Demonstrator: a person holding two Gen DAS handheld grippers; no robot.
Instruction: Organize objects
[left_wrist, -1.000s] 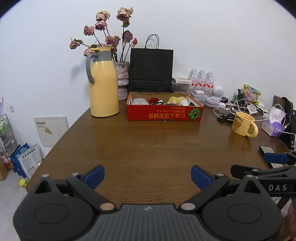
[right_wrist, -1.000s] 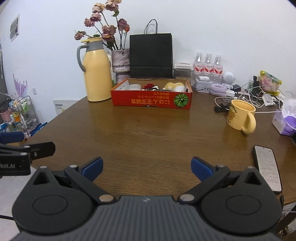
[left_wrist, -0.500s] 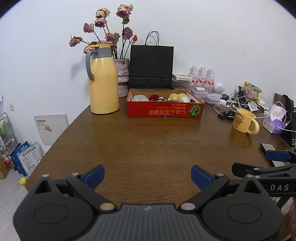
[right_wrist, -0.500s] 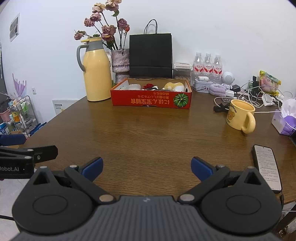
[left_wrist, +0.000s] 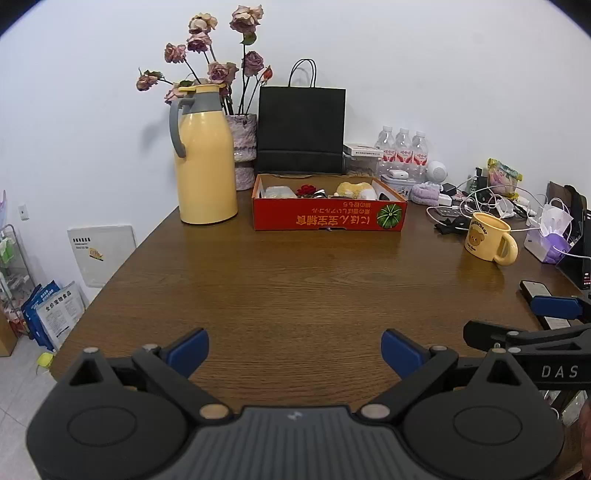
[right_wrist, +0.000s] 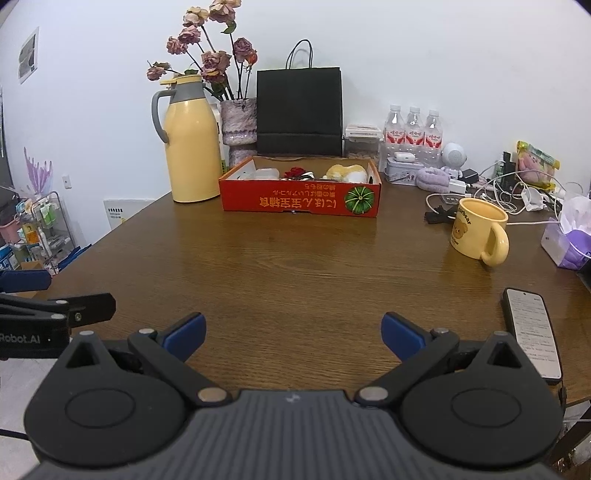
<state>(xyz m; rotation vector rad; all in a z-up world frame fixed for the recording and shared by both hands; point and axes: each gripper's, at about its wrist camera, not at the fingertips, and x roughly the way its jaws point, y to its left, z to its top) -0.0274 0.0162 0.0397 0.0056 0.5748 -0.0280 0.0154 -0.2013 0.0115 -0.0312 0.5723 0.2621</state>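
A red cardboard box (left_wrist: 330, 218) (right_wrist: 300, 202) with several small items inside stands at the back of the brown table (left_wrist: 295, 288). A yellow bear mug (left_wrist: 489, 240) (right_wrist: 479, 230) stands to the right, and a black phone (right_wrist: 532, 334) (left_wrist: 543, 301) lies near the right front edge. My left gripper (left_wrist: 294, 350) is open and empty above the table's front edge. My right gripper (right_wrist: 293, 334) is open and empty, level with it on the right. Each gripper shows at the side of the other's view.
A yellow thermos jug (left_wrist: 205, 155), a vase of dried roses (left_wrist: 243, 147) and a black paper bag (left_wrist: 301, 131) stand behind the box. Water bottles (right_wrist: 413, 129), cables, a tissue pack (right_wrist: 570, 236) and small clutter fill the back right. Floor and a rack lie left of the table.
Both grippers have drifted slightly back and up from the table; the scene looks a little farther away. Both stay open and empty.
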